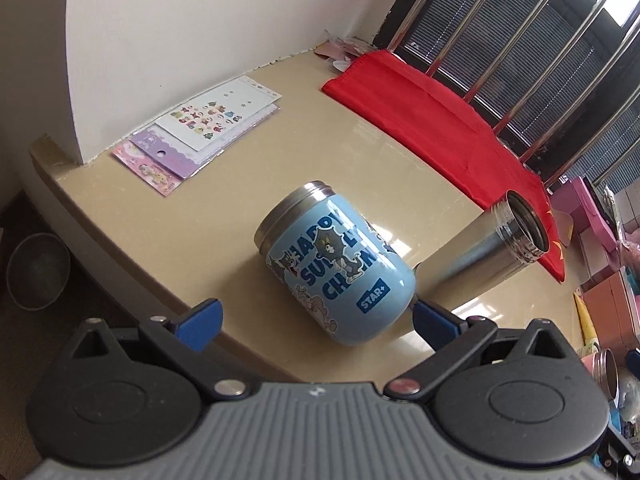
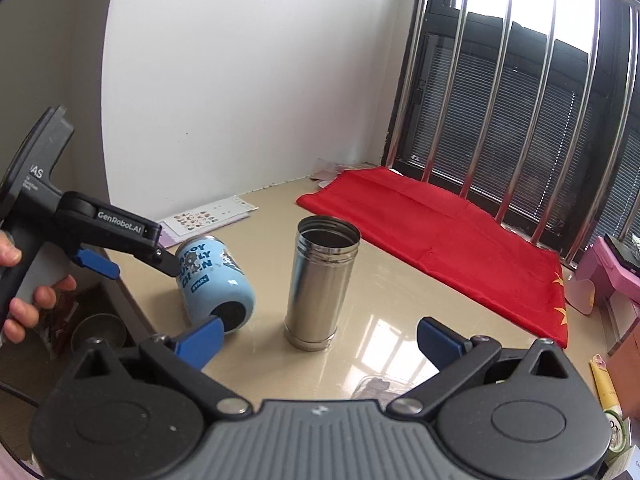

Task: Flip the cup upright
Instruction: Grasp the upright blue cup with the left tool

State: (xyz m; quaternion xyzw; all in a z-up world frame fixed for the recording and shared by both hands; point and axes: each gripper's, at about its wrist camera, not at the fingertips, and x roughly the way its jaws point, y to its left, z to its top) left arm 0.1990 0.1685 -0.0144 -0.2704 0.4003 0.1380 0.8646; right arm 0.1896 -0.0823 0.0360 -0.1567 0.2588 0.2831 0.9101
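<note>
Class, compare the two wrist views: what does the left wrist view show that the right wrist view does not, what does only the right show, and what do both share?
Only the left wrist view shows the blue cup's steel rim end, the left tool's open fingers from behind, and the pink sticker packs by the wall.

Only the right wrist view shows the cup's dark base, the left tool from outside with the hand holding it, and the right tool, open.

Both show the blue cup lying on its side, the upright steel cup, the red cloth and the beige counter.
</note>
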